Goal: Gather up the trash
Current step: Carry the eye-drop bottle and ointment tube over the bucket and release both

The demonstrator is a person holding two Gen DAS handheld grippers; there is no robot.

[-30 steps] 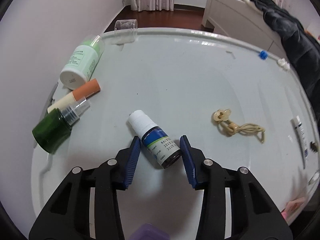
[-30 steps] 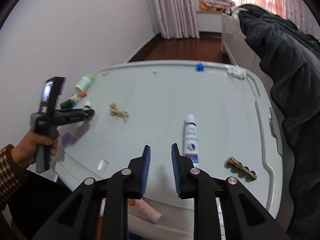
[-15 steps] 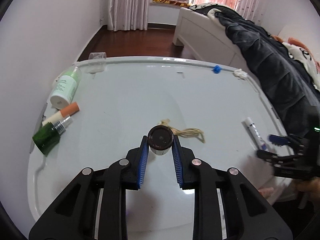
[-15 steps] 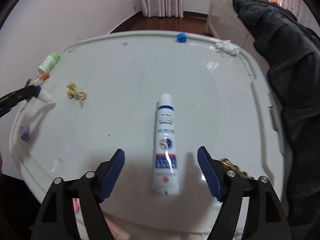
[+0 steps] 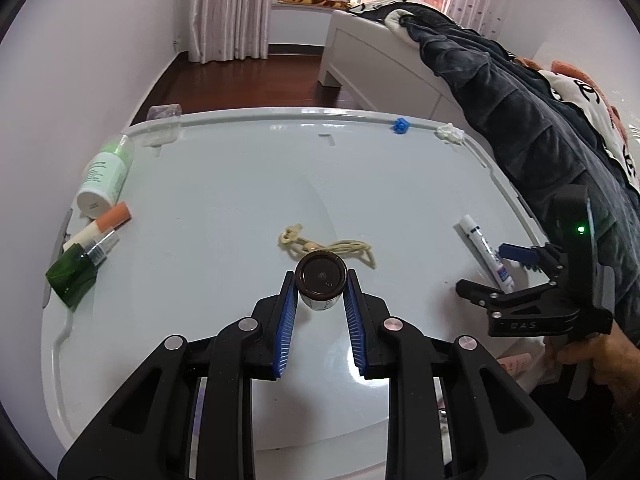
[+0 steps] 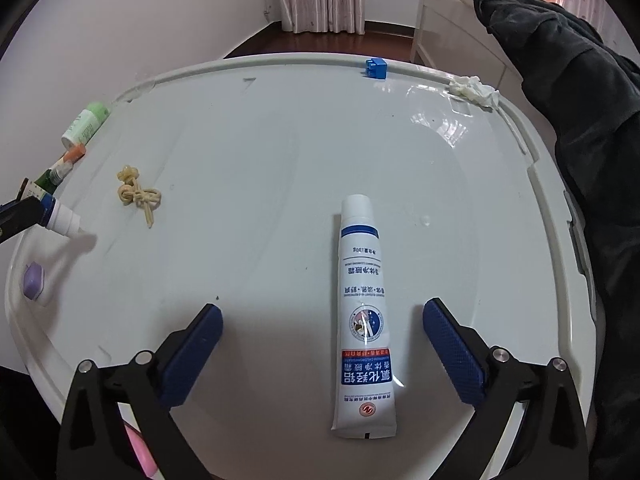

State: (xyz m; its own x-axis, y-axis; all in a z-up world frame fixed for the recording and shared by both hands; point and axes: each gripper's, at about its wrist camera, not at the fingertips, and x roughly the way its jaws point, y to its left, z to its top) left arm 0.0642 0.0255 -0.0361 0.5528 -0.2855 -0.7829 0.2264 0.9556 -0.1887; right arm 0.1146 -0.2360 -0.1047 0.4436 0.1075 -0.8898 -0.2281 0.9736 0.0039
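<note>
Dropper bottle (image 5: 321, 285) lifted off white lid (image 5: 240, 184), pinched between left gripper (image 5: 320, 292) pads, dark base toward camera. Ointment tube (image 6: 362, 312) flat on lid between right gripper (image 6: 322, 326) jaws, just opened wide, pads clear of tube.

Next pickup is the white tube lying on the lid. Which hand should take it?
Right. The right hand-held gripper is wide open, having just been opening, with the white tube lying between its jaws. The left hand-held gripper is already shut on the small bottle.
</note>
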